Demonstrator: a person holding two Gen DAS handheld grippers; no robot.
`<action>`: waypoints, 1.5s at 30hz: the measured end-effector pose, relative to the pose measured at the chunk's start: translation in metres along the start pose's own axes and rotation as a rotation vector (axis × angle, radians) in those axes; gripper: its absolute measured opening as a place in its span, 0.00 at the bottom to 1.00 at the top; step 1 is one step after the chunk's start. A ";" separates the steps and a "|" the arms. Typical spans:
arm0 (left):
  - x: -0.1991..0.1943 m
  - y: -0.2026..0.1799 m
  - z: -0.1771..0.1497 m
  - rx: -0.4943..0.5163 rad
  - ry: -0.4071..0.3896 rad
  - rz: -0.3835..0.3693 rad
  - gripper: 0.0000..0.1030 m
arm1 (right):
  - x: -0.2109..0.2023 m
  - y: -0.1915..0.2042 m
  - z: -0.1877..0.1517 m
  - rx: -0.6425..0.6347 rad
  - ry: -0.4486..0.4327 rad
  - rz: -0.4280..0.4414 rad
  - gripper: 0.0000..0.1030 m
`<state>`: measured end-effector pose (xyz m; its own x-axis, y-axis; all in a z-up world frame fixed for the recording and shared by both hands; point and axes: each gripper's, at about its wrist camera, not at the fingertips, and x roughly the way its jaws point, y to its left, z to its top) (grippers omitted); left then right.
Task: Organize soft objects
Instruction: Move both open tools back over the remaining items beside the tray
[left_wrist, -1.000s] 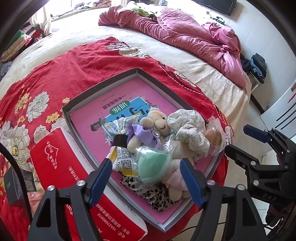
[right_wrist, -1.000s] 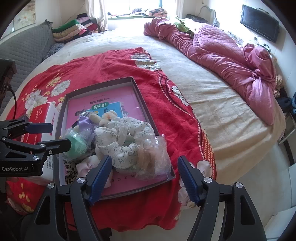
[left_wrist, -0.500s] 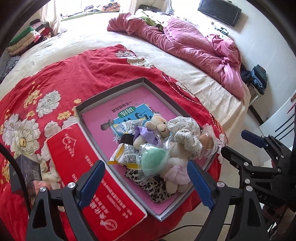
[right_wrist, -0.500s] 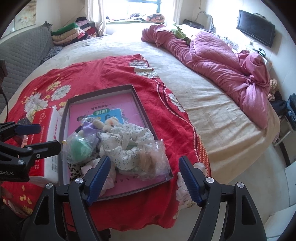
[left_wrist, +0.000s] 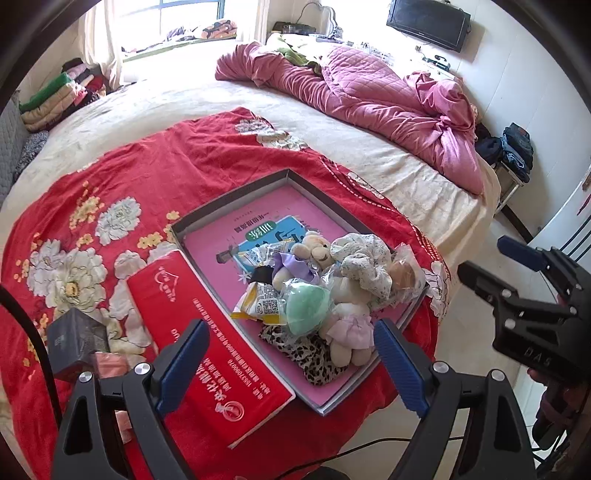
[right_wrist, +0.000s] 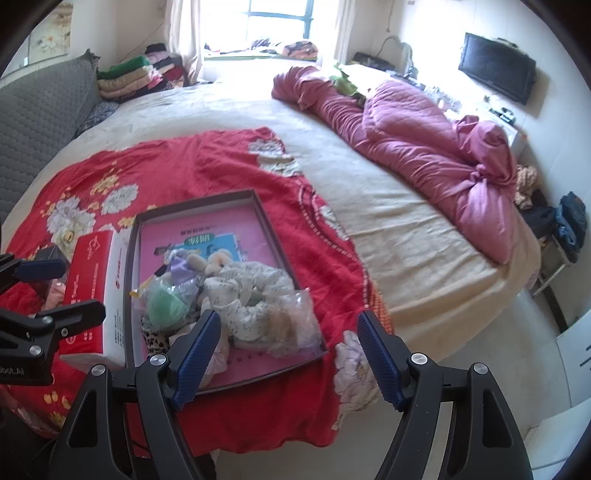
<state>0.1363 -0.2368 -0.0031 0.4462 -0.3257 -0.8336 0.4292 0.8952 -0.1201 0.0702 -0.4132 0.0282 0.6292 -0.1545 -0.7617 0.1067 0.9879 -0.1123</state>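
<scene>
the right tool (right_wrist: 288, 354) hangs with its blue pads wide apart and nothing between them, above the near edge of the bed (right_wrist: 388, 229). a shallow grey tray (right_wrist: 275, 236) lies on the red flowered blanket (right_wrist: 184, 166), heaped at its near end with a floral scrunchie (right_wrist: 251, 291), a green pouch (right_wrist: 162, 304) and a small plush bear (right_wrist: 214, 260). a red box (right_wrist: 92, 280) sits against the tray's left side. the left tool (right_wrist: 48, 291) shows at the left.

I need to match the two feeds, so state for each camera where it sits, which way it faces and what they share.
Left wrist: on the left gripper, angled down at the tray; the right gripper shows at right.
Right wrist: on the right gripper, angled down over the tray; the left gripper shows at left.
Shared: tray, green ball, red box, pink quilt.
</scene>
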 end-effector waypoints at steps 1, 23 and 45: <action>-0.003 0.000 0.000 0.002 -0.004 0.002 0.88 | -0.004 -0.001 0.001 0.007 -0.006 0.001 0.75; -0.075 0.011 -0.031 0.013 -0.074 0.070 0.88 | -0.076 0.034 -0.012 -0.026 -0.103 0.008 0.75; -0.116 0.068 -0.069 -0.074 -0.092 0.126 0.88 | -0.107 0.105 -0.009 -0.119 -0.166 0.087 0.75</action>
<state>0.0593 -0.1173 0.0482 0.5639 -0.2332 -0.7922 0.3078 0.9495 -0.0604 0.0076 -0.2927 0.0920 0.7511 -0.0582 -0.6576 -0.0395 0.9904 -0.1328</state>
